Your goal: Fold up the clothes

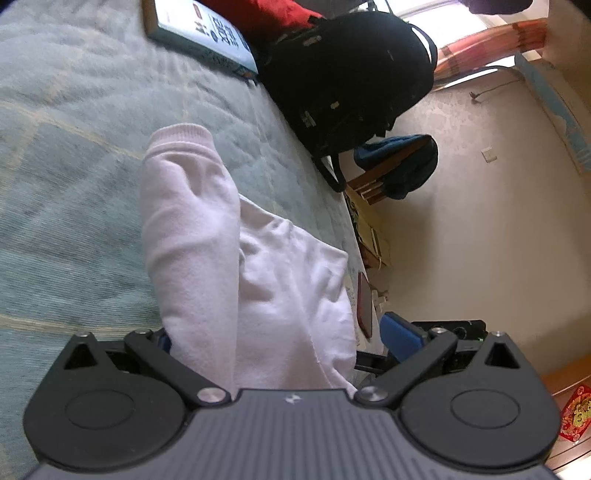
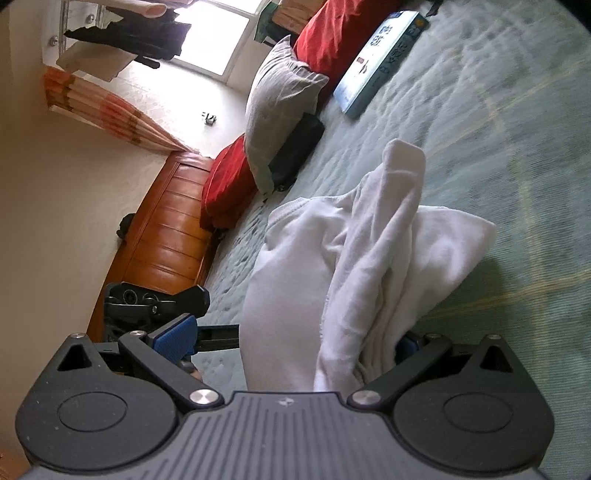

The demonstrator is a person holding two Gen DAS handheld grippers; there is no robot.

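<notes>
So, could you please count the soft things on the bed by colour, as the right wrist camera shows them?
White: 1, the sweatshirt, bunched between the wide-apart fingers of the right gripper.
Red: 2, a cushion near the wooden headboard and a second cushion by the book.
Grey: 1, the pillow.
Total: 4.

A bed [image 2: 517, 122] with a pale green quilted cover fills much of both views. At its head stands a wooden headboard [image 2: 162, 229], with red pillows [image 2: 225, 184] and a grey pillow [image 2: 277, 103] against it. The walls [image 1: 480, 221] are cream. Bright daylight comes through a window [image 2: 218, 33], beside an orange striped curtain [image 2: 107, 110]. A book [image 1: 207, 33] lies on the bed near a black backpack [image 1: 351, 74].
</notes>
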